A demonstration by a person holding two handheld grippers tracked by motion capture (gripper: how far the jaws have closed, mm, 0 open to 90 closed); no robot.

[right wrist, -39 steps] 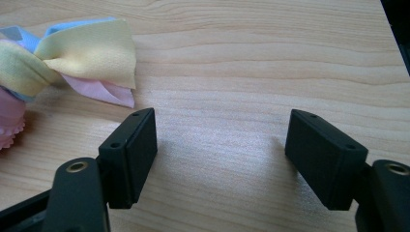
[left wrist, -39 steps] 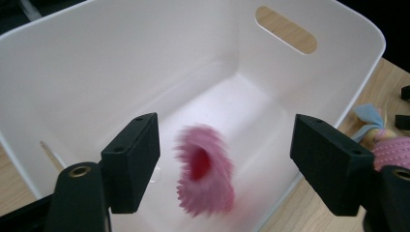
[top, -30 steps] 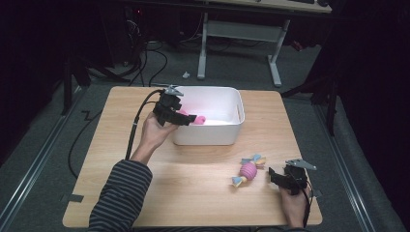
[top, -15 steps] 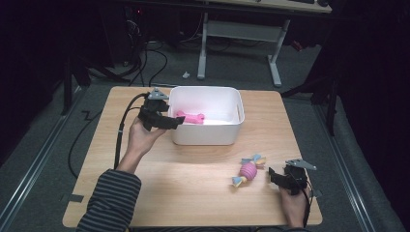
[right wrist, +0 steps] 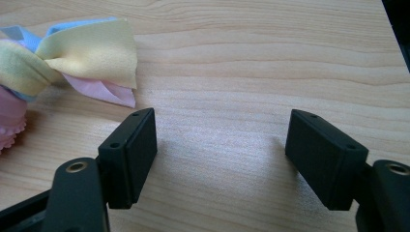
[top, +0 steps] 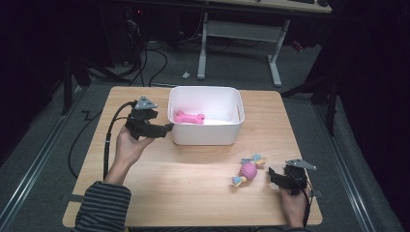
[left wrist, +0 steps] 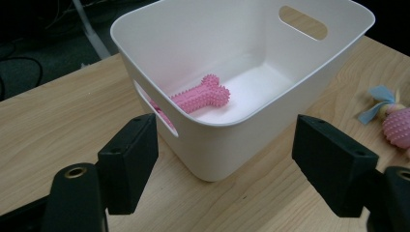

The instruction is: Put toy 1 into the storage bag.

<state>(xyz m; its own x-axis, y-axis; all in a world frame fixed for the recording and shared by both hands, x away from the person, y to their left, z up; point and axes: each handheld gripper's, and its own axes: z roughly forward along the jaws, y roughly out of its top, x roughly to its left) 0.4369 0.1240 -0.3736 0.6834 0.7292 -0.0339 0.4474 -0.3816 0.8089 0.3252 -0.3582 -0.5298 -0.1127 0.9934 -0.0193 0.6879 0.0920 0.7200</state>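
— The pink bone toy (top: 189,117) is lying in the white bin (top: 205,136) already. The left gripper (top: 167,128), just outside the bin's near corner, is empty, its jaws wide though they've just been narrowing a little.

— So it's the candy-shaped toy (top: 247,171) next?

— I'd say so. It's on the table (top: 193,188) just beside the right gripper (top: 272,174), which gapes open, holding nothing; it needs to swing over and pinch the toy.
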